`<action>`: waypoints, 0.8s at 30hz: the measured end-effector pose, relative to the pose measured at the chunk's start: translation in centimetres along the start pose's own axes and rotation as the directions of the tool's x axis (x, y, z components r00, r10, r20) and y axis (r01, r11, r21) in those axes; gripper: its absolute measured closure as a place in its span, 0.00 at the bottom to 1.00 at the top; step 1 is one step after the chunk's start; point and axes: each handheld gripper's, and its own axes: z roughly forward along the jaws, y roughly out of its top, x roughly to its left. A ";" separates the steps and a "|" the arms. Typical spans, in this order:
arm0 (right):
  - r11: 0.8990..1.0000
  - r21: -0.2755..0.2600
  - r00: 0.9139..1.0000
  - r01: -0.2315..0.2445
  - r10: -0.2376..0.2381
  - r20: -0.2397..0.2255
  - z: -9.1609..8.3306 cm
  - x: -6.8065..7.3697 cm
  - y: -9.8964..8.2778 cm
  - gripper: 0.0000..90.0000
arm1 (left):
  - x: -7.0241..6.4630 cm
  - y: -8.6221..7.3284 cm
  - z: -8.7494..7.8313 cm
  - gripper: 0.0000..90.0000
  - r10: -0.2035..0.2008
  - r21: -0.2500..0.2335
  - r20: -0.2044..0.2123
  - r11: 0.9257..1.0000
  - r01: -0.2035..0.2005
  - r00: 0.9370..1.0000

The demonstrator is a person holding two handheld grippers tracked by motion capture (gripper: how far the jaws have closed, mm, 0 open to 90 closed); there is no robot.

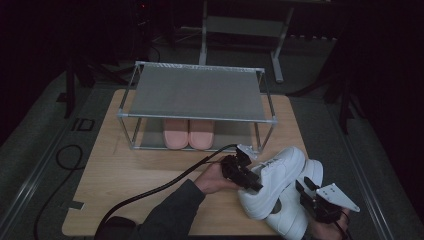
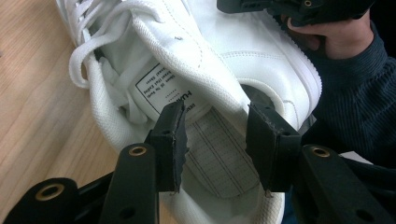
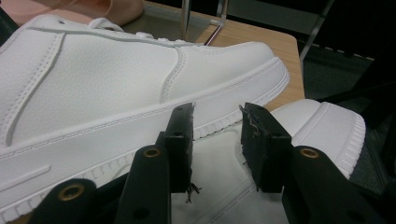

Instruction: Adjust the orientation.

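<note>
Gripping a black two-jaw tool in each hand, a person works over a pair of white sneakers at the near right corner of a wooden table point(image 1: 125, 175) in a dim room. Seen from the high view, the upper sneaker point(image 1: 275, 177) lies tilted across the lower sneaker point(image 1: 295, 210), both well in front of a metal shoe rack point(image 1: 197, 92) that stands at the far side of the table with a pair of pink slippers point(image 1: 188, 133) on its bottom shelf.

The left gripper point(image 2: 217, 135) points into the mouth of the upper sneaker, its jaws spread apart over the insole with the printed tongue label just beyond them; the pads do not press on the shoe. A black cable point(image 1: 165, 187) trails from it across the table toward the near edge.

The right gripper point(image 3: 217, 140) sits low beside the rubber sole edge of the upper sneaker, its jaws held apart with nothing pinched between them and the toe of the lower sneaker showing past them. In the left gripper view, the person's right hand point(image 2: 336, 39) and dark sleeve appear beyond the heel of the shoe.
</note>
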 end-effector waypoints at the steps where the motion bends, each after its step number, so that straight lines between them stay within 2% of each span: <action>1: 1.000 0.001 1.000 0.000 0.000 0.000 0.0 0.0 0.0 0.71 | 0.1 0.0 0.0 0.63 0.000 0.002 0.003 1.000 0.000 1.000; 3: 1.000 0.001 1.000 0.001 -0.001 0.001 0.0 0.0 0.0 0.71 | 0.1 0.2 0.0 0.62 -0.012 -0.008 0.005 1.000 0.012 1.000; 9: 1.000 0.001 1.000 0.000 0.000 0.000 0.0 0.0 0.0 0.71 | 0.2 0.7 0.2 0.60 -0.015 -0.019 0.017 1.000 0.015 1.000; 11: 1.000 0.000 1.000 0.001 -0.001 -0.001 0.0 0.0 0.0 0.71 | 0.0 1.1 0.8 0.57 -0.008 0.003 -0.004 1.000 0.008 1.000; 16: 1.000 0.001 1.000 0.002 -0.002 -0.001 0.0 0.0 0.0 0.71 | 0.0 1.5 1.6 0.59 -0.026 0.002 0.008 1.000 0.026 1.000; 19: 1.000 0.001 1.000 0.003 -0.003 -0.001 0.0 0.0 0.0 0.71 | 0.1 1.6 1.6 0.66 -0.037 -0.007 0.012 0.999 0.037 0.999; 21: 1.000 0.000 1.000 0.005 -0.005 -0.003 0.0 0.0 0.0 0.71 | 0.1 1.7 1.5 0.76 -0.039 -0.010 0.004 0.999 0.039 0.999; 24: 1.000 0.002 1.000 0.005 -0.005 -0.006 0.1 0.0 0.0 0.71 | 0.2 1.7 1.2 0.81 -0.042 -0.008 -0.008 0.999 0.042 0.999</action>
